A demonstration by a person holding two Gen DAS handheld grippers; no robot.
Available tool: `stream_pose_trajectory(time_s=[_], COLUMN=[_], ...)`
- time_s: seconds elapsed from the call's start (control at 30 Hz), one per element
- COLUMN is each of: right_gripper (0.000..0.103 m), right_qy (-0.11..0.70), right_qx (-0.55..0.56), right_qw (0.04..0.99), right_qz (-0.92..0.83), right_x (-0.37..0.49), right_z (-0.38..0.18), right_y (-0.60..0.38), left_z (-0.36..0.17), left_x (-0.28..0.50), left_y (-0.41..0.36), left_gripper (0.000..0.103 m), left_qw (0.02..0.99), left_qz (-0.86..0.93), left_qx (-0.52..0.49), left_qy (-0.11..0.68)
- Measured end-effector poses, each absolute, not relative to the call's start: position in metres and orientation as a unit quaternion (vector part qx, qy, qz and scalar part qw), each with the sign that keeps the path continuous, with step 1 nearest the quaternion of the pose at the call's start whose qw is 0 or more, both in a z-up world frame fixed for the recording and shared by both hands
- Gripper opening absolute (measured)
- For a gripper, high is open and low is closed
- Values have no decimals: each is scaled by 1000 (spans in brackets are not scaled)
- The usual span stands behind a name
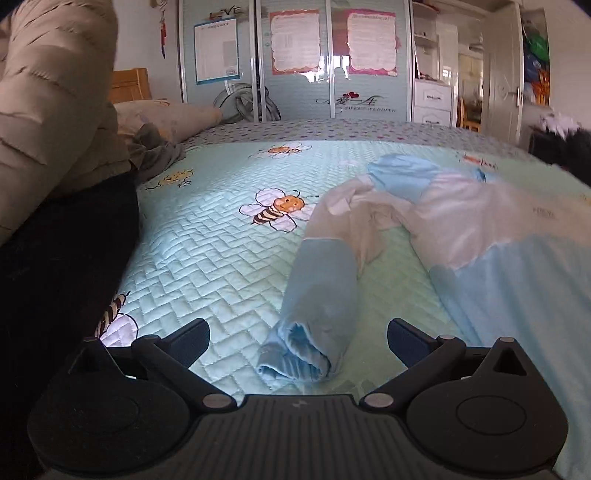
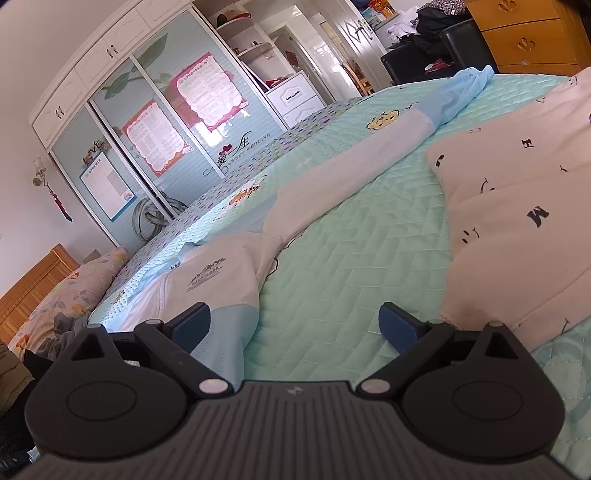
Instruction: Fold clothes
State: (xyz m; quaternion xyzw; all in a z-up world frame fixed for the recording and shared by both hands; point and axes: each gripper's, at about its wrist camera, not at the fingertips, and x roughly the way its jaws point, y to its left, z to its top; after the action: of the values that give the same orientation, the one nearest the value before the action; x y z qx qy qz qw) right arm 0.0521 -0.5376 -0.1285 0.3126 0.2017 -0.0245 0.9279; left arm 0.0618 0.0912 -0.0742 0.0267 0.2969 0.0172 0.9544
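Observation:
A white and light-blue jacket (image 1: 480, 221) lies spread on the mint quilted bedspread (image 1: 221, 251). Its near sleeve, with a blue cuff (image 1: 306, 350), stretches toward my left gripper (image 1: 298, 338), which stands open with the cuff lying on the bed between and just ahead of its fingers, untouched. In the right wrist view the same jacket (image 2: 218, 273) lies at the left with its other sleeve (image 2: 354, 166) running far up the bed. My right gripper (image 2: 295, 321) is open above bare quilt, its left finger (image 2: 192, 325) over the jacket's blue hem.
A cream garment with black letters (image 2: 517, 206) lies on the bed at the right. A person's beige puffer sleeve (image 1: 55, 92) and dark clothing fill the left. Pillow (image 1: 173, 114), grey cloth (image 1: 155, 151), wardrobe (image 1: 295, 55) and wooden dresser (image 2: 524, 33) surround the bed.

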Motion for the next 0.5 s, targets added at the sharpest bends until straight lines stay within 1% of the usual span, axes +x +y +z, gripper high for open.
stream_pose_trajectory(time_s=[0.1, 0.23, 0.37, 0.43, 0.5], right_gripper=[98, 99, 100, 100, 100], right_qy=[200, 200, 200, 200, 200], right_qx=[314, 314, 314, 314, 314], right_qw=[928, 928, 928, 928, 928], right_qz=[-23, -21, -20, -20, -20], right_x=[52, 53, 55, 56, 57], right_z=[-130, -131, -131, -132, -132], right_y=[-537, -537, -538, -538, -538], left_z=[-79, -81, -84, -86, -90], left_x=[64, 60, 63, 66, 70], left_y=[84, 68, 62, 63, 64], left_gripper=[102, 102, 102, 95, 68], left_qw=[953, 954, 950, 946, 942], left_qz=[15, -2, -25, -35, -28], left_qx=[34, 69, 75, 70, 75], left_qy=[301, 292, 302, 314, 325])
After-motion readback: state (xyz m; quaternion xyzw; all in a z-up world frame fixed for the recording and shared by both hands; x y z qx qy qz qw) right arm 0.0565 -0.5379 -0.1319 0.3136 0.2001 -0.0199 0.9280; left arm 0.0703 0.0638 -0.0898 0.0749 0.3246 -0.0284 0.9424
